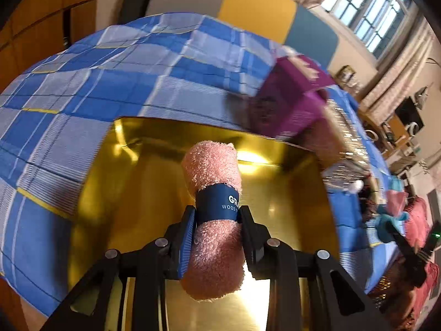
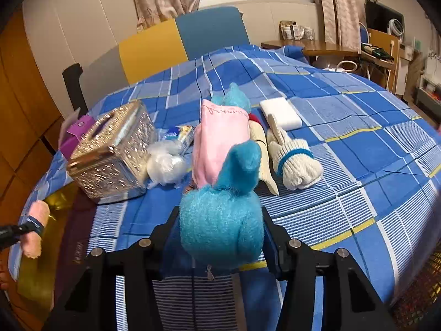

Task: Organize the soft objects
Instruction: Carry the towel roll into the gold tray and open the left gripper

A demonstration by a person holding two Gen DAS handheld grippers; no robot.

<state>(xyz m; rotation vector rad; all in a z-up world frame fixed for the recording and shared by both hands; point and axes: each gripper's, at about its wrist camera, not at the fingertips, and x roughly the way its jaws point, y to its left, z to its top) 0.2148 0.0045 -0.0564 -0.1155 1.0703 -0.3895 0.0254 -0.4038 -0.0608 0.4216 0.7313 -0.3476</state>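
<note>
My left gripper (image 1: 216,220) is shut on a rolled pink towel (image 1: 212,171) with a dark blue paper band, held above a shiny gold tray (image 1: 289,193) on the bed. The towel and the left gripper also show at the far left of the right wrist view (image 2: 34,229). My right gripper (image 2: 220,229) is shut on a fluffy blue and pink plush cloth (image 2: 220,220), its pink part (image 2: 220,140) stretching ahead over the bed. A rolled white glove (image 2: 295,160) with a blue band, a white sponge (image 2: 281,113) and a beige piece (image 2: 263,154) lie beyond.
A blue checked bedspread (image 2: 358,149) covers the bed. A silver glittery tissue box (image 2: 113,151), a purple box (image 1: 292,99), a crumpled plastic bag (image 2: 165,165) and a small packet (image 2: 179,135) lie at the left. A headboard, a wooden table and a window stand behind.
</note>
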